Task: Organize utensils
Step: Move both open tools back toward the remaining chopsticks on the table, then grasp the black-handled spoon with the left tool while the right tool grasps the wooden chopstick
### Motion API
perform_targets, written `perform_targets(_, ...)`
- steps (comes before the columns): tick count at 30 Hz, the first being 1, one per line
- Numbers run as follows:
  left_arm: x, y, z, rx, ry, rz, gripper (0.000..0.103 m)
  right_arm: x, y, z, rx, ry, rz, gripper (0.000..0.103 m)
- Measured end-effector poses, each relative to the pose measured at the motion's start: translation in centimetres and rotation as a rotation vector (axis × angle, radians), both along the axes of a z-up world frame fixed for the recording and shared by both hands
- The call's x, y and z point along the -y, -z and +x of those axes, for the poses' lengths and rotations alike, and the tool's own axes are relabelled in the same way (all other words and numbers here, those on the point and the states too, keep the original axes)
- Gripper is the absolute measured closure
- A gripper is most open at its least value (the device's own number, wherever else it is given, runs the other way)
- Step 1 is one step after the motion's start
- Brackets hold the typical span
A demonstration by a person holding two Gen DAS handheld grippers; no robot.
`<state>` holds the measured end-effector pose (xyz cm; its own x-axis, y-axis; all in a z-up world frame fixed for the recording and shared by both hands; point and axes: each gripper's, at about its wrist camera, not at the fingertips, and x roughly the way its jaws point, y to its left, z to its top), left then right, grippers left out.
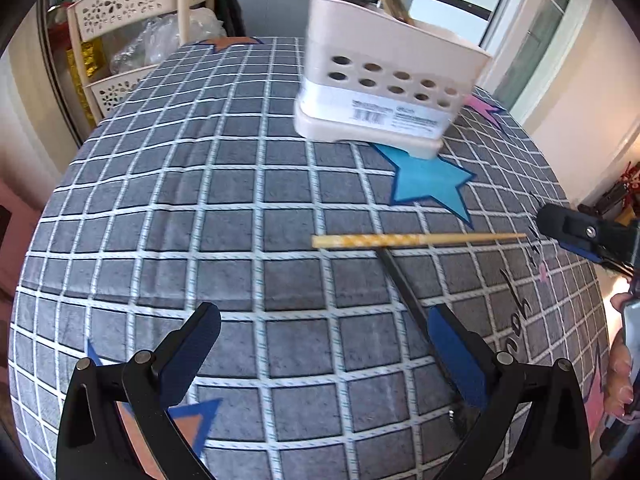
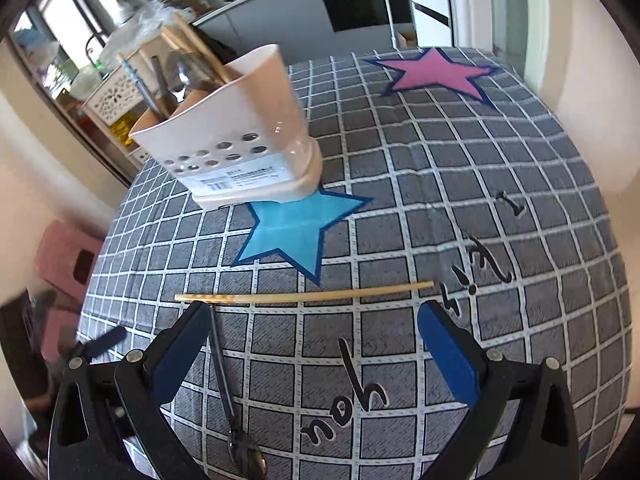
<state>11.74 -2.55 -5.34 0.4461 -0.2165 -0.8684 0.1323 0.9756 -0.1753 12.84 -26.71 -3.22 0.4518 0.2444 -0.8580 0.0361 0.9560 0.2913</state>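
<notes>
My left gripper point(image 1: 320, 344) is wide open and empty. The black-handled spoon point(image 1: 404, 280) runs lengthwise toward its right finger, the chopstick point(image 1: 416, 239) lying crosswise over the handle's far end. My right gripper point(image 2: 314, 344), also spread and empty, sits nearer the chopstick. The utensil holder point(image 2: 240, 136) stands beyond, unobstructed.

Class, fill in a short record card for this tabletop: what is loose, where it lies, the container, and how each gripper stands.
loose items: bamboo chopstick; black-handled metal spoon
layout: chopstick lies across the spoon handle's end
container: beige perforated plastic utensil holder, upright, on the blue star's tip, utensils inside
surface: grey checked tablecloth
left gripper: jaws open, empty
right gripper: jaws open, empty
</notes>
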Motion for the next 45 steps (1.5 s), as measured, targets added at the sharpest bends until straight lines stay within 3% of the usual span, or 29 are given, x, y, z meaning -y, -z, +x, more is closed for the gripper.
perform_targets(5,0.5,0.1,-0.3,-0.005,0.015,0.006,0.0,-1.2,0.1,0.4,0.007,-0.081,-0.078,0.009)
perform_targets(7,0.4,0.0,-0.4,-0.013,0.005,0.005,0.0,-1.7,0.7,0.9,0.003,-0.117,-0.136,0.017)
perform_targets(9,0.5,0.1,-0.3,-0.023,-0.001,0.0,0.0,-1.7,1.4,1.5,-0.006,-0.128,-0.162,0.033)
perform_targets(12,1.0,0.3,-0.2,-0.042,-0.006,0.006,0.0,-0.6,2.5,2.5,-0.022,-0.103,-0.114,0.041)
perform_targets(17,2.2,0.9,-0.1,-0.08,-0.029,0.019,0.0,-0.1,3.4,3.9,-0.029,-0.13,-0.083,0.042)
perform_targets(23,3.7,1.5,-0.2,-0.108,-0.023,0.071,0.0,-0.2,4.5,4.3,-0.104,-0.19,-0.028,0.042)
perform_targets(28,5.3,2.0,0.2,-0.138,-0.026,0.164,0.0,-0.7,4.6,4.1,-0.118,-0.229,-0.047,0.042)
perform_targets(34,5.8,1.9,1.0,-0.191,-0.043,0.167,0.0,-0.4,4.7,4.0,-0.116,-0.229,-0.019,0.042)
perform_targets(36,6.3,1.5,0.9,-0.18,-0.013,0.168,0.007,-0.1,4.6,4.0,-0.116,-0.227,-0.006,0.042)
perform_targets(39,7.3,1.1,0.9,-0.16,0.035,0.16,0.035,0.2,4.4,3.8,-0.116,-0.231,0.003,0.042)
perform_targets(40,7.4,1.0,0.9,-0.154,0.049,0.154,0.053,0.3,4.4,3.8,-0.115,-0.234,0.003,0.042)
perform_targets(45,6.1,0.7,0.4,-0.139,0.101,0.063,0.061,-0.3,4.0,3.7,-0.105,-0.268,-0.029,0.042)
